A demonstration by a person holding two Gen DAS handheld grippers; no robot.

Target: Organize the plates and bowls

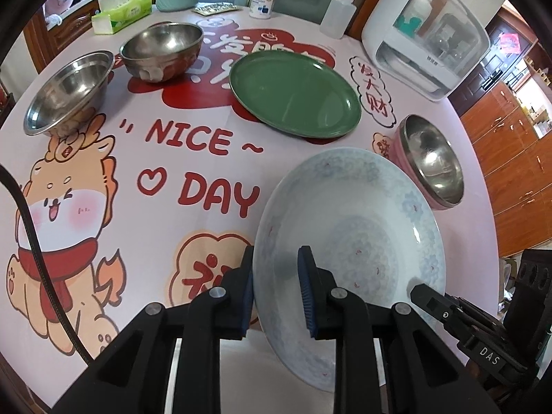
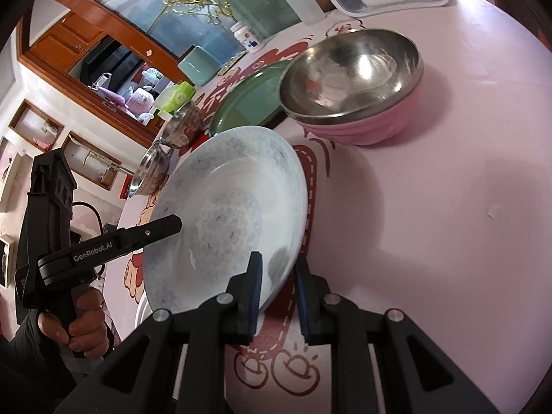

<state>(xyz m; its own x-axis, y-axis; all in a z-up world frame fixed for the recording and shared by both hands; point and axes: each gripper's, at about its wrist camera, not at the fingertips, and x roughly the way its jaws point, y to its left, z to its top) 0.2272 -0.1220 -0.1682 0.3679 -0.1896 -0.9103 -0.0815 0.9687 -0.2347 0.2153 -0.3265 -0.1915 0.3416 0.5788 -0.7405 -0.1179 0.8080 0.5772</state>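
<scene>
The rim of a white patterned plate (image 1: 352, 227) is clamped between the blue pads of the left gripper (image 1: 276, 293), one pad lying outside the rim and the other pressed on the inner face. The opposite edge of the same plate is clamped by the right gripper (image 2: 277, 289), whose pads are likewise closed over the rim, one above and one below. The plate is thus held at two sides and is seen tilted above the tablecloth (image 1: 193, 179), which is printed with a cartoon animal and red lettering. In the right wrist view the left gripper's black body is seen at the left edge, its handle wrapped by a hand (image 2: 82, 327); whether the plate's lower edge touches the cloth cannot be told. Just beyond the plate a pink bowl (image 1: 414, 176) with a steel bowl (image 1: 433, 158) nested inside it is seen standing on the cloth, close to the plate's far rim. Farther in, a green plate (image 1: 293, 93) lies flat near the table's middle. Two more steel bowls are set towards the far left: a deep one (image 1: 162, 51) and, beside it, a shallower one (image 1: 69, 93) tipped towards the camera. Along the far edge a tissue box (image 1: 120, 13), a white pill bottle (image 1: 264, 0), a clear squeeze bottle (image 1: 338, 13) and a white countertop appliance (image 1: 424, 34) are ranged.
</scene>
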